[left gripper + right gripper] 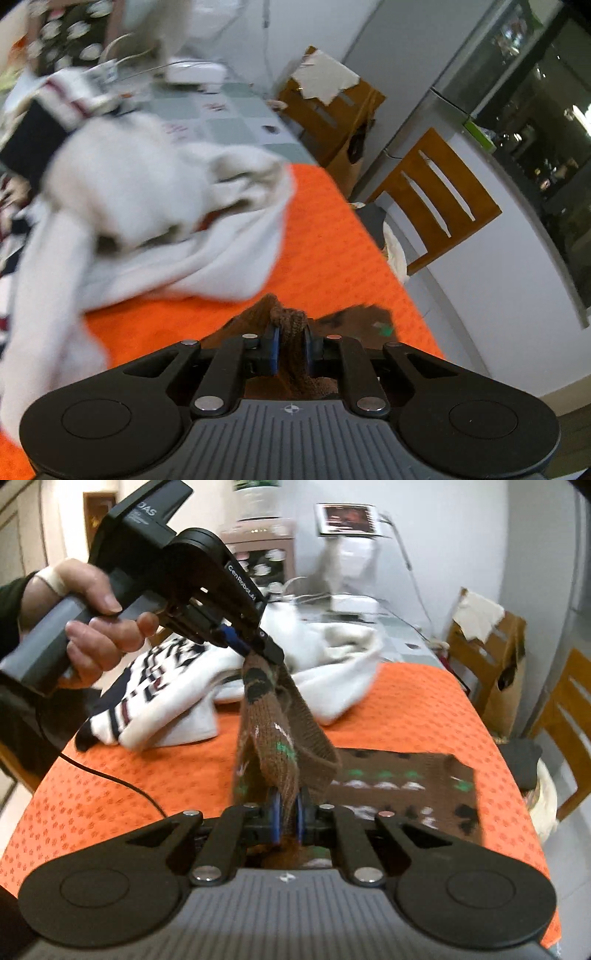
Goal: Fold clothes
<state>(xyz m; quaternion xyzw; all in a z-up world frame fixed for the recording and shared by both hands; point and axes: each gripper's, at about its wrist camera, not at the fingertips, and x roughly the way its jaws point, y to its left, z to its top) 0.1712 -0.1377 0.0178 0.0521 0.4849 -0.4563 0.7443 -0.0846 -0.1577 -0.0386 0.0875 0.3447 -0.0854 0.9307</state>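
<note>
A brown knitted sweater with green, white and black patterns lies on the orange tablecloth. My right gripper is shut on a fold of it near the front edge. My left gripper is shut on another part and holds it up above the table, so a band of knit stretches between the two. In the left wrist view the left gripper is shut on brown knit, with more of it on the cloth to the right.
A white garment and a white sweater with dark stripes lie heaped at the back of the table. Wooden chairs stand along the right side. A black cable runs over the cloth at left.
</note>
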